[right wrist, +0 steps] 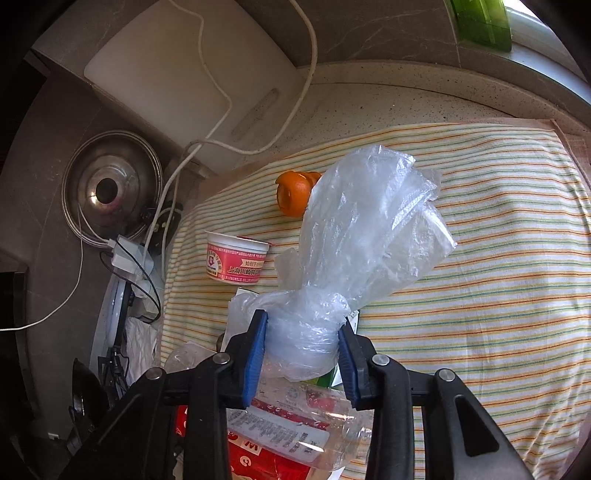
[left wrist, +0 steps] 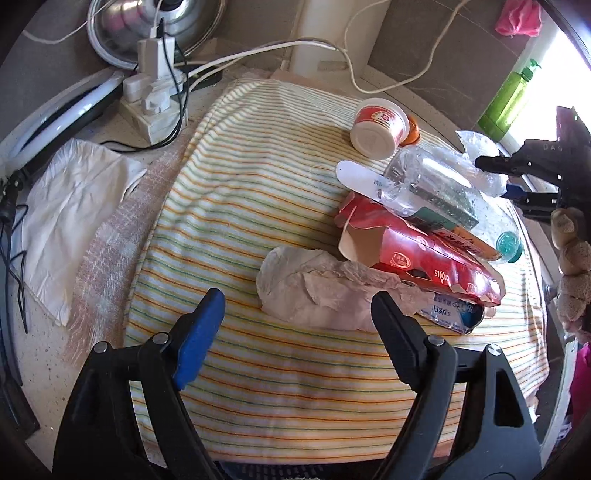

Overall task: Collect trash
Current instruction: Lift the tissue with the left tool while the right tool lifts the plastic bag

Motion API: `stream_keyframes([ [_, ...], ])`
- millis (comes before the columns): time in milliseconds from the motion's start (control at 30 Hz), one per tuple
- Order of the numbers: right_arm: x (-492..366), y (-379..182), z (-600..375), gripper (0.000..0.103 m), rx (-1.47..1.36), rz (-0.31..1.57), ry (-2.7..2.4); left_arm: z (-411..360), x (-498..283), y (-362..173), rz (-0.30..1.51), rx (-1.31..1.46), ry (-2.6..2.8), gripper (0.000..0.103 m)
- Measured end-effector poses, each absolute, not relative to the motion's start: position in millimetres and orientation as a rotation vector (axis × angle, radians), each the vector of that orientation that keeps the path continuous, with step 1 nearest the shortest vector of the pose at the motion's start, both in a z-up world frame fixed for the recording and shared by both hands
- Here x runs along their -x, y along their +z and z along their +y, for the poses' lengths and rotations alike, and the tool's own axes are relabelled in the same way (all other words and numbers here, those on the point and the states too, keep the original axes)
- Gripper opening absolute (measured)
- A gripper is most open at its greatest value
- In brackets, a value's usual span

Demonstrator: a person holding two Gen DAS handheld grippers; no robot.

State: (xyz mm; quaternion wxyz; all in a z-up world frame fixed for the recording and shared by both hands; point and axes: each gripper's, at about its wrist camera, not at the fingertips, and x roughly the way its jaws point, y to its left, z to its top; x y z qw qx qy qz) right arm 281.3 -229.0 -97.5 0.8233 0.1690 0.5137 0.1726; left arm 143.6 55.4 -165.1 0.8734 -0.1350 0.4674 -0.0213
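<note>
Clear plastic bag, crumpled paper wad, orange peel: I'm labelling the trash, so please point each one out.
Clear plastic bag [right wrist: 373, 229], right wrist view, on its bunched upper body.
Crumpled paper wad [left wrist: 314, 291], left wrist view, on its middle.
Orange peel [right wrist: 293, 194], right wrist view, on its curled outer skin.

We are looking at a home kitchen counter: a speckled stone countertop [right wrist: 369, 96] is running under grey marble-look wall tiles [right wrist: 369, 33], a white cutting board [right wrist: 177, 85] is leaning against the wall, and a steel pot lid [right wrist: 110, 188] is propped beside it. A power strip [left wrist: 155, 99] stuffed with chargers is sitting nearby, a green soap bottle [left wrist: 506, 99] is standing on the sunlit windowsill, and a striped cloth [left wrist: 258, 166] is covering the counter.
</note>
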Motion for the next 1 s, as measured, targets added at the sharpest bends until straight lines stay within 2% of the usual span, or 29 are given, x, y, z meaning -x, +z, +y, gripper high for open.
stream_keyframes([
  [133,-277.0,-92.9,-229.5,0.036,-0.34,1.078,0.367,33.0,-162.0,-171.9,0.997,0.212,-0.05,0.083],
  [200,-274.5,-90.8,-229.8,0.036,-0.325,1.07,0.366,22.8,-167.6,-177.9,1.01,0.15,-0.041,0.078],
  [267,-272.2,-89.0,-230.7,0.036,-0.318,1.063,0.365,19.4,-171.6,-186.3,1.044,0.139,-0.03,0.047],
  [300,-271.1,-88.3,-231.4,0.036,-0.316,1.06,0.365,20.7,-170.9,-187.7,1.041,0.15,-0.019,0.046],
  [367,-268.7,-86.7,-233.1,0.036,-0.31,1.054,0.368,26.0,-168.8,-187.3,1.03,0.183,-0.012,0.031],
  [467,-264.0,-83.8,-234.2,0.036,-0.293,1.037,0.366,37.0,-167.9,-187.7,1.026,0.224,-0.011,0.02],
  [667,-252.5,-72.9,-239.2,0.034,-0.264,0.993,0.377,59.7,-157.3,-180.6,1.0,0.273,0.0,0.014],
  [1000,-216.5,-55.7,-237.4,0.033,-0.186,0.927,0.41,82.7,-114.4,-160.6,0.949,0.3,0.025,0.012],
])
